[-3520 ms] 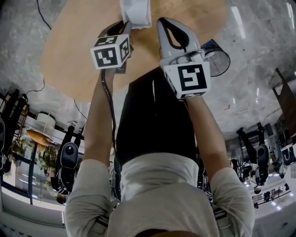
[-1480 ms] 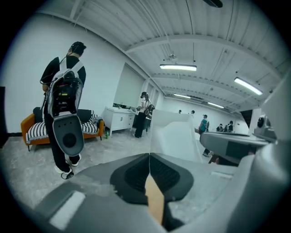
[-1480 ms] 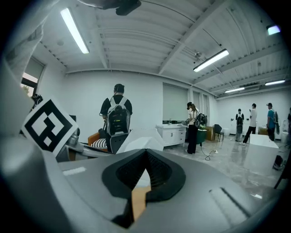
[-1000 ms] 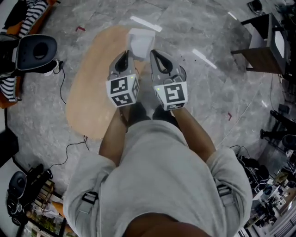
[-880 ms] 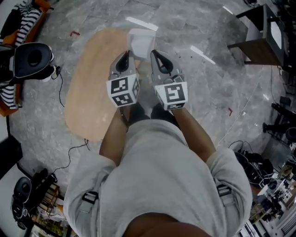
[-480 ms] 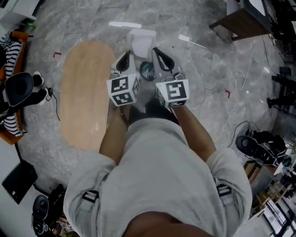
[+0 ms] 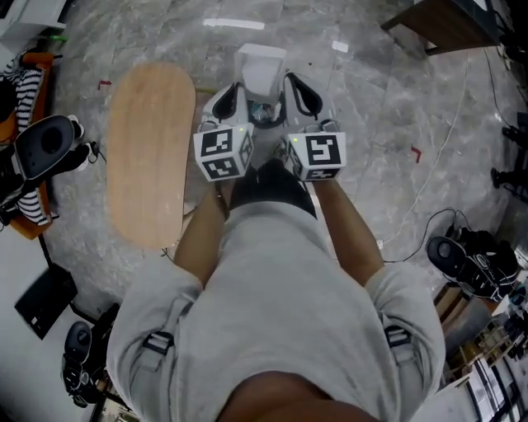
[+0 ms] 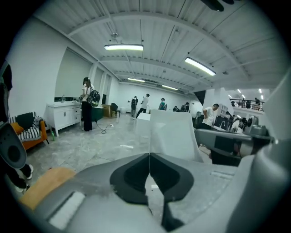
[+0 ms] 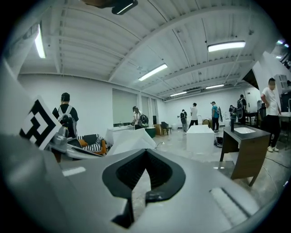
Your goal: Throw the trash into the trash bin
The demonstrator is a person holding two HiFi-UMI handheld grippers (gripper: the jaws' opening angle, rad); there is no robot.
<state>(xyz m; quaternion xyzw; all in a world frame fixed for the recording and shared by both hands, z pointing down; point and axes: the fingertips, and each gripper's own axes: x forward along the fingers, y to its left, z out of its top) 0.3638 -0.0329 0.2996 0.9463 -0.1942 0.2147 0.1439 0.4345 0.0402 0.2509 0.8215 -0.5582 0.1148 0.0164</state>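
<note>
The trash is a white folded paper box (image 7: 261,70), held up in the air between my two grippers. My left gripper (image 7: 234,89) is shut on its left edge, and my right gripper (image 7: 294,82) is shut at its right edge. In the left gripper view the box (image 8: 175,136) rises just past the closed jaws of the left gripper (image 8: 149,154). In the right gripper view it (image 9: 129,143) sits left of the tips of the right gripper (image 9: 146,151). The round dark wire trash bin (image 7: 262,114) shows on the floor below, between the grippers and mostly hidden by them.
The oval wooden table (image 7: 148,148) lies to the left on the grey marble floor. A black chair (image 7: 45,144) stands beyond it. Cables and gear (image 7: 462,247) lie at the right, and a dark table (image 7: 437,21) stands at the top right. Several people stand far off.
Both grippers have carried the white box off the wooden table and out over the floor. The table has slid to the left of the view, and the bin has come in under the grippers.
</note>
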